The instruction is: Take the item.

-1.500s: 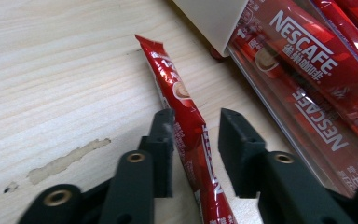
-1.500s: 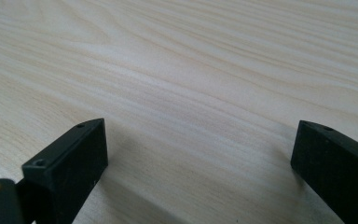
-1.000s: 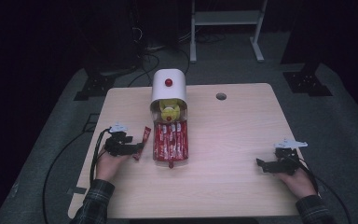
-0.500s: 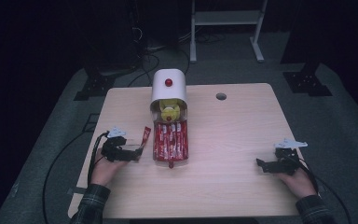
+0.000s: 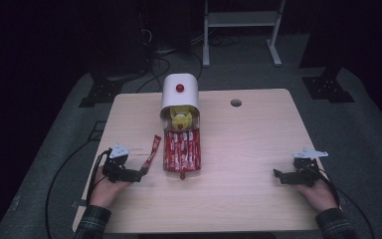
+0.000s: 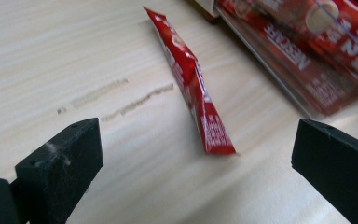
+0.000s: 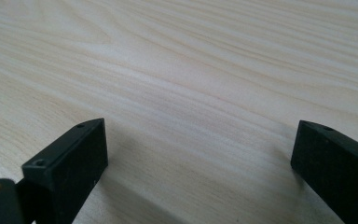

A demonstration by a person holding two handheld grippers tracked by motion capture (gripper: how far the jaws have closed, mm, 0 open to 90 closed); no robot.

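Lining up on the loose red sachet (image 6: 193,88).
Left tongs (image 5: 140,174) wide, empty, just short of it beside the tray (image 5: 181,169); right tongs (image 5: 280,176) wide, idle on desk (image 5: 238,199). Next, likely: advance, close.

Lighting's pretty moody in the high view: the table (image 5: 258,149) is lit evenly from above while everything around it drops off into near black, so the floor and stands at the back are barely readable. That picture is soft and a bit grainy too. The two gripper views are much brighter, with soft shadows under the black jaws. In the left gripper view the red sachet (image 6: 193,88) is fairly sharp, but the tray of sachets (image 6: 317,51) at the top right is smeared and blurry. The wood grain in the right gripper view goes soft toward the far edge.
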